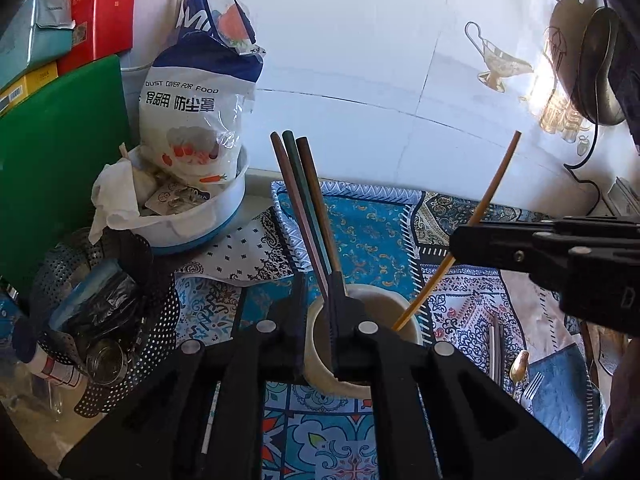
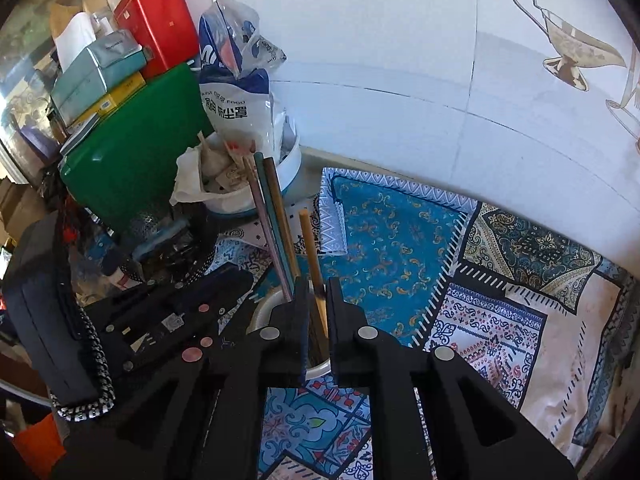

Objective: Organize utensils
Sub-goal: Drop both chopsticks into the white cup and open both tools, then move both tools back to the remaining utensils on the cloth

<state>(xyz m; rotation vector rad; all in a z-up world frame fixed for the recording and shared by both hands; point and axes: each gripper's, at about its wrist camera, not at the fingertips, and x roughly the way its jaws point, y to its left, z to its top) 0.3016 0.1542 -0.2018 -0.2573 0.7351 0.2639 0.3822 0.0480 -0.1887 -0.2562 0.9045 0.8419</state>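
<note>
Left wrist view: left gripper [image 1: 318, 300] clamped on the rim of the white cup [image 1: 404, 312], one finger outside the wall, the other inside. Cup stands on the patterned cloth [image 1: 372, 224]. Three dark chopsticks [image 1: 308, 208] stand in the cup, bunched, leaning toward the far left of it. A fourth, the light wooden chopstick [image 1: 424, 296], has its lower end inside the cup on the right and tilts up to the right. Right gripper [image 1: 456, 246] comes in from the right of the cup and is closed on that chopstick partway up its length. On the cloth right of the cup: a fork [image 1: 532, 386], a spoon [image 1: 519, 364] and more chopsticks [image 1: 496, 344] lying flat. Left of the cup: white bowl [image 1: 192, 220] with a food-cover bag [image 1: 200, 92] in it, black perforated basket [image 1: 120, 320], green board [image 1: 60, 160].

Right wrist view: right gripper [image 2: 319, 292] pinched on the light wooden chopstick [image 2: 308, 240]; stick passes between the fingers and down into the cup [image 2: 264, 304]. Only part of the cup rim shows, behind the fingers. The three dark chopsticks [image 2: 272, 216] stand just left of the held one. Left gripper [image 2: 240, 276] sits at the cup's left side; its jaws are blocked here, cannot tell from this view.
</note>
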